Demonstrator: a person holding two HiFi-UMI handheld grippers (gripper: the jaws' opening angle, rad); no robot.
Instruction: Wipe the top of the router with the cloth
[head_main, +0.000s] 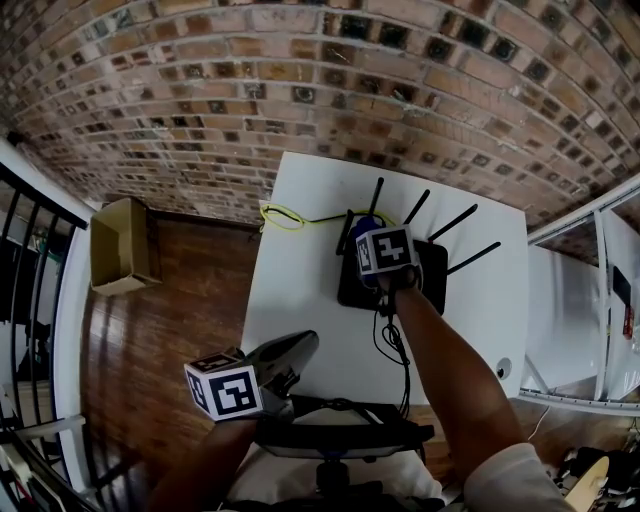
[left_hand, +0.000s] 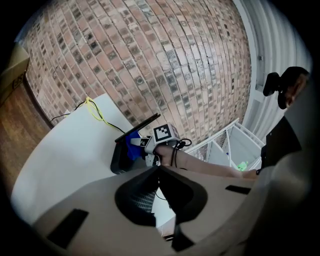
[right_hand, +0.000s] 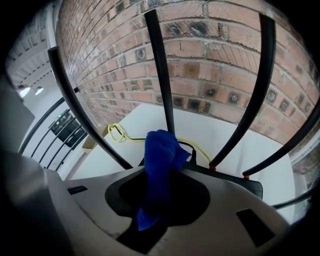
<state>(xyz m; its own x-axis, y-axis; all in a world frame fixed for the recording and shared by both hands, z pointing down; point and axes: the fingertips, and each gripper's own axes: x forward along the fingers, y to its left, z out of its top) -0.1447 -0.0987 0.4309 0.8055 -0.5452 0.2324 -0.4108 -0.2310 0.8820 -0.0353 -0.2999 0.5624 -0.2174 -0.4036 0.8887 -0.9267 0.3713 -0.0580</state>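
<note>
A black router with several upright antennas lies on the white table, towards the back. My right gripper hovers over the router's left part, shut on a blue cloth that bunches out past the jaws onto the router's top. In the left gripper view the cloth shows against the router, under the right gripper. My left gripper is held at the table's front left corner, jaws together, holding nothing.
A yellow cable loops on the table behind the router. A black cable runs from the router off the front edge. A cardboard box stands on the wooden floor at the left. A brick wall lies behind the table.
</note>
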